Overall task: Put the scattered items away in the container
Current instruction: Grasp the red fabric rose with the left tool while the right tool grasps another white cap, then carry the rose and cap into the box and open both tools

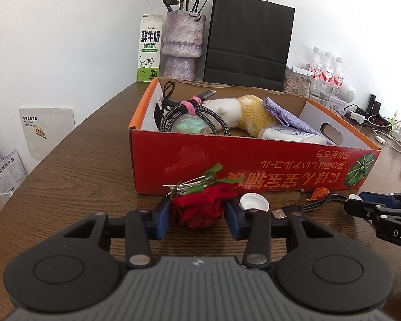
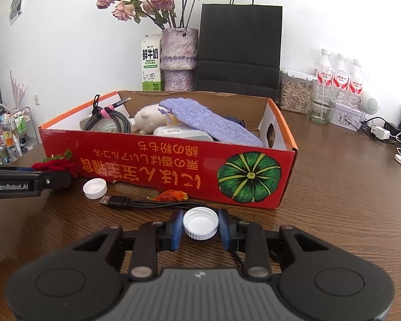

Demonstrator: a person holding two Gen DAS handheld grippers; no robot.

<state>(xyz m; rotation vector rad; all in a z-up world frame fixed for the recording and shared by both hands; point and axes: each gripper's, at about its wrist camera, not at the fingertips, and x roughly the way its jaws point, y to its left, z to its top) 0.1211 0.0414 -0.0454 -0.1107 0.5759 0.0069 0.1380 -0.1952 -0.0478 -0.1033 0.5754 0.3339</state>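
Gripping red rose (image 1: 200, 208) w/ your left tongs (image 1: 197, 220), white cap (image 2: 200, 223) w/ right tongs (image 2: 200, 226); both on worktop (image 1: 80, 160) just before red box (image 2: 160, 165). Only right view shows pumpkin print fully; second cap (image 2: 95, 188), USB cable (image 2: 115, 202) loose.

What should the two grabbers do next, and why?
Probably lift both and carry them over the box. The left gripper has its jaws around the rose, the right gripper around a cap, and both things seem still on the table.
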